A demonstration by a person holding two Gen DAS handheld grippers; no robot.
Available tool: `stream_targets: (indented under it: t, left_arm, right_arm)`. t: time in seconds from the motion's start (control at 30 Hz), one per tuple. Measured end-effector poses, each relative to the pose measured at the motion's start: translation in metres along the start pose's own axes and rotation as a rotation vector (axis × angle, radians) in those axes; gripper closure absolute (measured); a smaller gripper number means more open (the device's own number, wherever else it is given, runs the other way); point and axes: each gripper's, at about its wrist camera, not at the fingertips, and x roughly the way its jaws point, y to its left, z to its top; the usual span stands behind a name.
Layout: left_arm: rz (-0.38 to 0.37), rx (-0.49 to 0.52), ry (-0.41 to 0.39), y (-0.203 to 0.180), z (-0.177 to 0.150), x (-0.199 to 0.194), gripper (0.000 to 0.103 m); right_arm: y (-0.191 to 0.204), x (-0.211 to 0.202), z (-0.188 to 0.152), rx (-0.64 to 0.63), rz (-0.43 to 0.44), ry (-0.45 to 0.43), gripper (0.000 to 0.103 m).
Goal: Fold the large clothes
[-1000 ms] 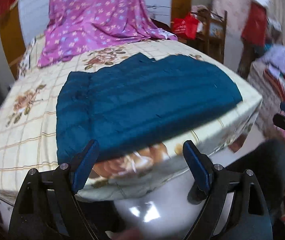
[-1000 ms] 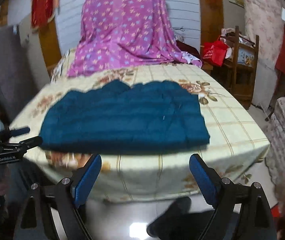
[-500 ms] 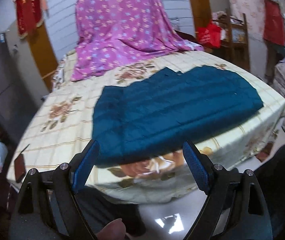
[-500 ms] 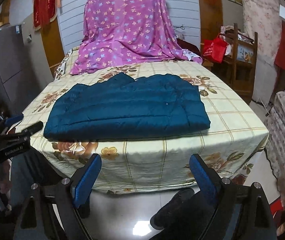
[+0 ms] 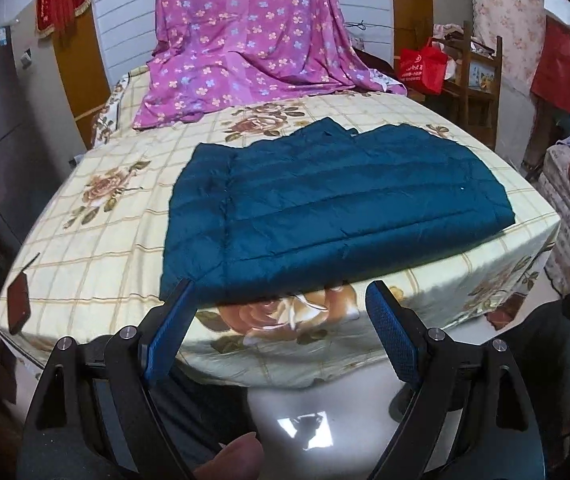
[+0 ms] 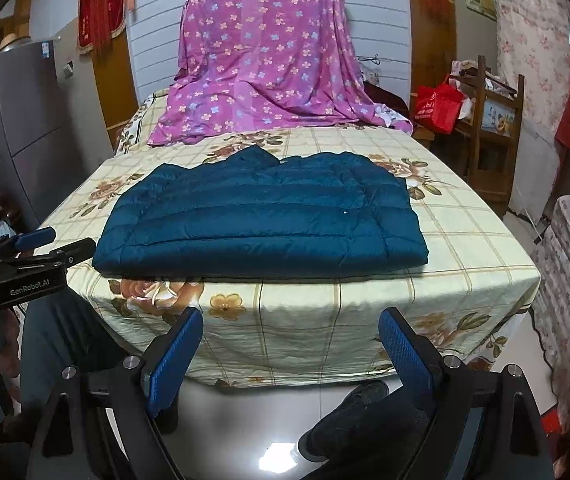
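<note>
Jacket (image 6: 261, 220) of dark teal, quilted, lies folded flat on the table (image 6: 465, 280), which is covered with a cream checked cloth printed with roses. The jacket sits close to the near edge of the table, and its front hem runs almost along that edge. Behind the jacket, at the far end of the table, a purple flowered sheet (image 6: 261, 60) hangs over something tall. A small dark red object (image 5: 19, 306) lies at the near left corner of the table.

The left gripper (image 5: 281, 314) is in front of the table's near edge, its jaws wide apart with nothing between them; its left finger overlaps the near left corner of the jacket in this view. The right gripper (image 6: 291, 338) is also before the near edge, lower than the tabletop, jaws wide and empty. From the right wrist view, the left gripper (image 6: 55, 242) appears beside the table's left corner.
</note>
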Motion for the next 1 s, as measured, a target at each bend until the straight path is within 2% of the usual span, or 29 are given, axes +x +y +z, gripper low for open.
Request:
stream_targets:
  t: [0.43, 0.53, 0.77, 1.0]
  left_arm:
    - [-0.077, -0.003, -0.003, -0.0029, -0.0015, -0.0042, 0.017]
    - [-0.077, 0.004, -0.009, -0.0043, -0.0021, -0.0062, 0.017]
    - [-0.093, 0.01, 0.031, -0.0091, -0.0029, -0.0024, 0.017]
    - [-0.097, 0.01, 0.025, -0.0077, -0.0033, -0.0042, 0.017]
  right_arm:
    - [0.0034, 0.0029, -0.0012, 0.0, 0.007, 0.0, 0.015]
    - [0.0039, 0.0028, -0.0009, -0.003, 0.008, -0.001, 0.015]
    - [0.0058, 0.0041, -0.0001, -0.01, 0.011, -0.004, 0.015]
    - [0.0069, 0.0058, 0.0001, -0.007, 0.01, 0.002, 0.015]
